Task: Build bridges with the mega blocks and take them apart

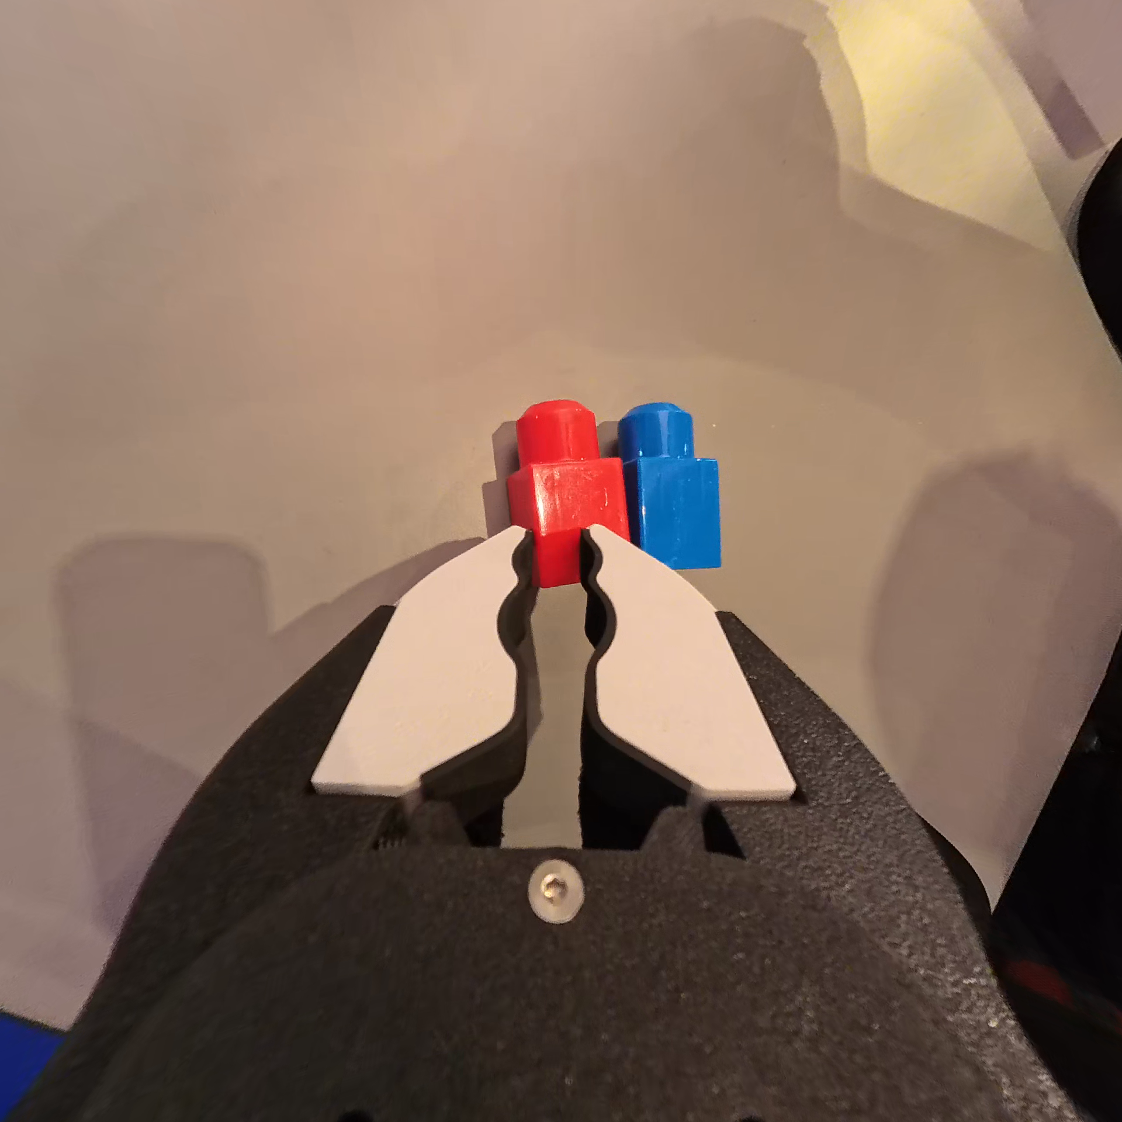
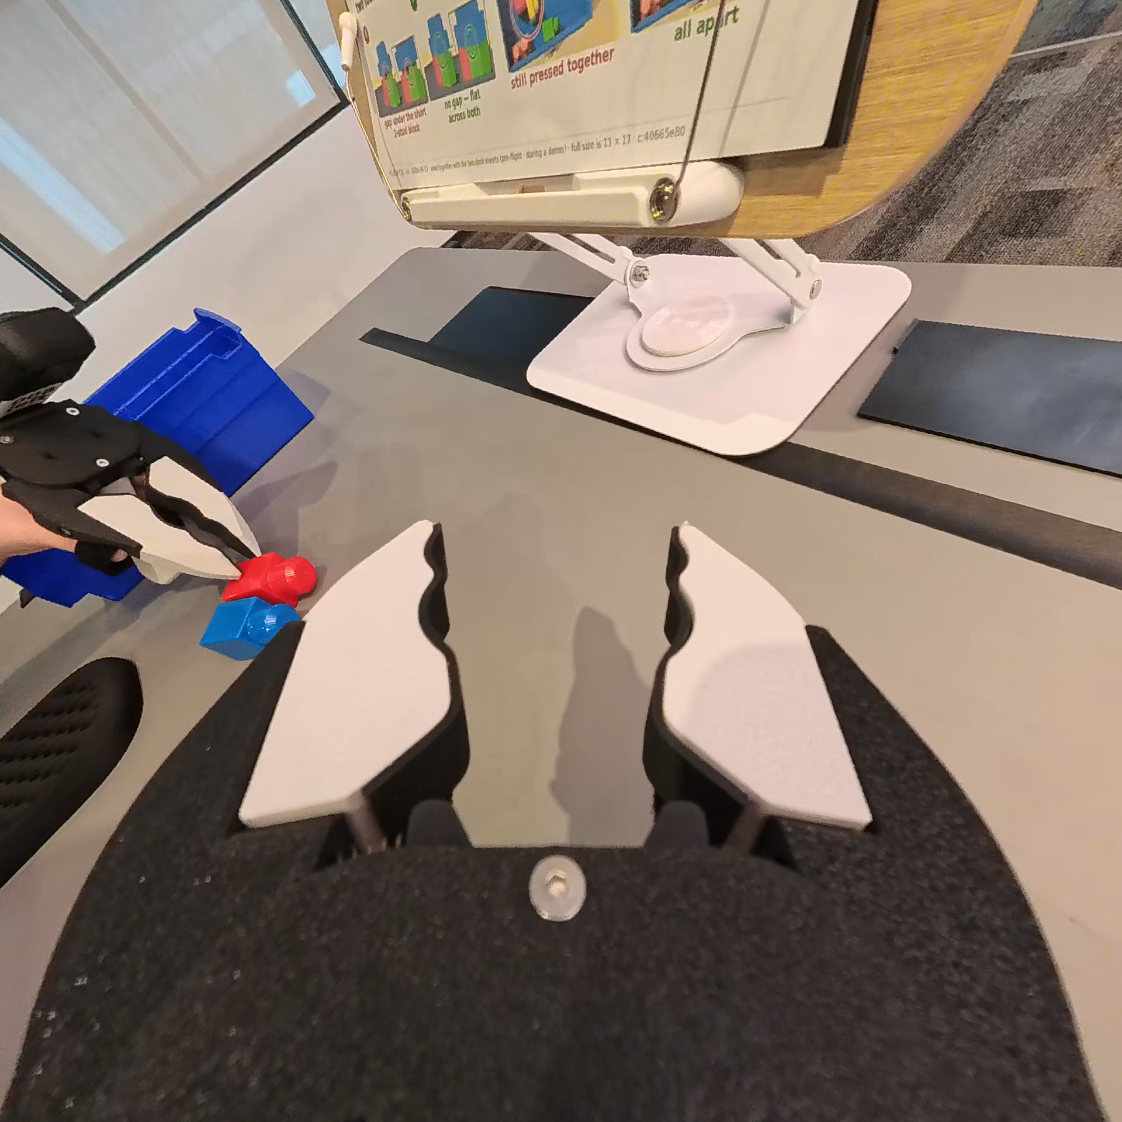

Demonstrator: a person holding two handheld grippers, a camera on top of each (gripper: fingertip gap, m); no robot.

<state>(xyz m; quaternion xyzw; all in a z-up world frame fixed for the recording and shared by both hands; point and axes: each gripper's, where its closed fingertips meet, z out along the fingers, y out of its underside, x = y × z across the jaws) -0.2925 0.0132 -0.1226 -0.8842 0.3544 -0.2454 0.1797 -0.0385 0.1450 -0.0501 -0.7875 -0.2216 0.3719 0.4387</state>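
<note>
My left gripper [image 1: 557, 534] is shut on a red one-stud block [image 1: 567, 492], pinching its lower corner, stud pointing away from the camera. A blue one-stud block [image 1: 671, 486] sits right beside it on the grey table, touching or nearly touching. In the right wrist view the left gripper [image 2: 246, 561] holds the red block [image 2: 273, 577] at the far left, with the blue block [image 2: 249, 625] lying just in front of it. My right gripper [image 2: 555, 534] is open and empty, above bare table to the right of the blocks.
A blue bin [image 2: 206, 394] stands behind the left gripper at the table's left edge. A white stand [image 2: 722, 358] carrying an instruction sheet [image 2: 595, 79] sits at the back. A dark mat [image 2: 1002, 388] lies at the back right. A black chair [image 2: 61, 741] is at the lower left.
</note>
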